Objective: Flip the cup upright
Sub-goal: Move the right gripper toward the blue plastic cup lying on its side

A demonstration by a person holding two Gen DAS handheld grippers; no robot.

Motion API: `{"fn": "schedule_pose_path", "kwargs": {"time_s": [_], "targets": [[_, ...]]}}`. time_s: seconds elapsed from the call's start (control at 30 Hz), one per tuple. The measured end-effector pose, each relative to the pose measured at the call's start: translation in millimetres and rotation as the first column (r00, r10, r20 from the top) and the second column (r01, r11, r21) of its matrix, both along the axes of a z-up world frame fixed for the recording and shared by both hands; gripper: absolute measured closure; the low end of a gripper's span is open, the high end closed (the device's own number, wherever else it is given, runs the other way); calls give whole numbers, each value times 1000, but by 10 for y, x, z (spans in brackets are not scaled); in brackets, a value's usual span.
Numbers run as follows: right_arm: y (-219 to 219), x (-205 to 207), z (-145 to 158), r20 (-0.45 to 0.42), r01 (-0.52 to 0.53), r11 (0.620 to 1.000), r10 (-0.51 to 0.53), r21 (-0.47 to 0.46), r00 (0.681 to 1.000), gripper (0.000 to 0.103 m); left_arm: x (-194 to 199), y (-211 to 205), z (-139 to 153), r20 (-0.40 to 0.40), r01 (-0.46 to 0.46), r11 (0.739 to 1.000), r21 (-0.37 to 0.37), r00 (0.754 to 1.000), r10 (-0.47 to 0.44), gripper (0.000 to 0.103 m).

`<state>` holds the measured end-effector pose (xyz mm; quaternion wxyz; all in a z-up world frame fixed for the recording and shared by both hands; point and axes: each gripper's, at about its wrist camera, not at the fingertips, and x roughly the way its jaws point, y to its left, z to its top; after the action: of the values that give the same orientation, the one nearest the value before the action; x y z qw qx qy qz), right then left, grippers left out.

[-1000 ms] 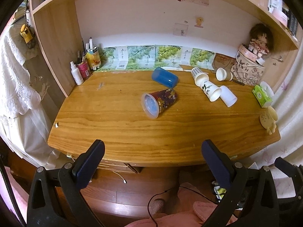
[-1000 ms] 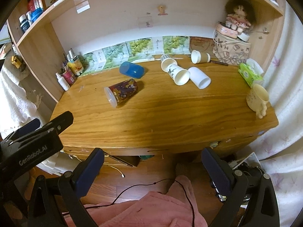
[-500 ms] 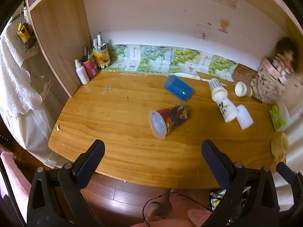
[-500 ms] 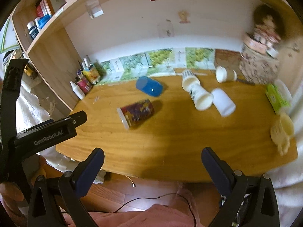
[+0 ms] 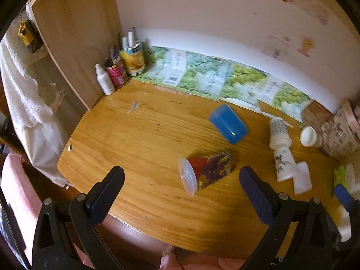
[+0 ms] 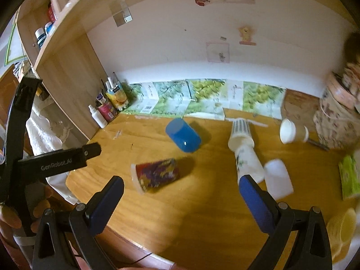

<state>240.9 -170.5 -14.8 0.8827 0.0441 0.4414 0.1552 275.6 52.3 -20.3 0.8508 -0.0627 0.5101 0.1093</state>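
A red and purple patterned cup (image 5: pixel 205 169) lies on its side on the wooden desk (image 5: pixel 139 144), mouth toward the front left; it also shows in the right wrist view (image 6: pixel 156 175). A blue cup (image 5: pixel 228 123) lies on its side behind it, also in the right wrist view (image 6: pixel 183 138). Several white cups (image 6: pixel 246 155) lie tipped over to the right. My left gripper (image 5: pixel 180 193) is open and empty, just in front of the patterned cup. My right gripper (image 6: pixel 180 199) is open and empty, above the desk's front part.
Bottles and a pen tin (image 5: pixel 117 72) stand in the back left corner by the shelf wall (image 5: pixel 76 45). A patterned box (image 6: pixel 335 121) stands at the back right, a green packet (image 6: pixel 349 177) and a yellow mug (image 6: pixel 342 229) at the right edge. The left gripper's body (image 6: pixel 56 162) shows at left.
Both grippers have moved forward over the desk and closer to the patterned cup. The cups have not moved. Both grippers stay open.
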Motion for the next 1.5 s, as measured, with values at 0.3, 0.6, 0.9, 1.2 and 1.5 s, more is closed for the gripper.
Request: {"fn": "schedule_pose_path", "kwargs": {"time_s": [0.3,0.6,0.9,1.2,1.5], "targets": [[11,827,-292,-3,-111,992,111,56,994,0,315,25,-181,-77,-102,994,49,991,106,1],[130,1390,-706,-20,-210,975,211,67,977,0,449,64,-414,-147,-184,979,84,970,194,1],[264,1760,-1112,-62,-253,965,257,66,964,0,491,54,-613,-203,-227,971,77,950,238,1],[401,1964,-1476,-110,-258,964,264,67,958,0,485,139,-726,-232,-261,962,74,934,271,1],[479,2071,-1752,-145,-256,966,259,42,955,1,506,221,-794,-243,-263,958,115,927,284,1]]}}
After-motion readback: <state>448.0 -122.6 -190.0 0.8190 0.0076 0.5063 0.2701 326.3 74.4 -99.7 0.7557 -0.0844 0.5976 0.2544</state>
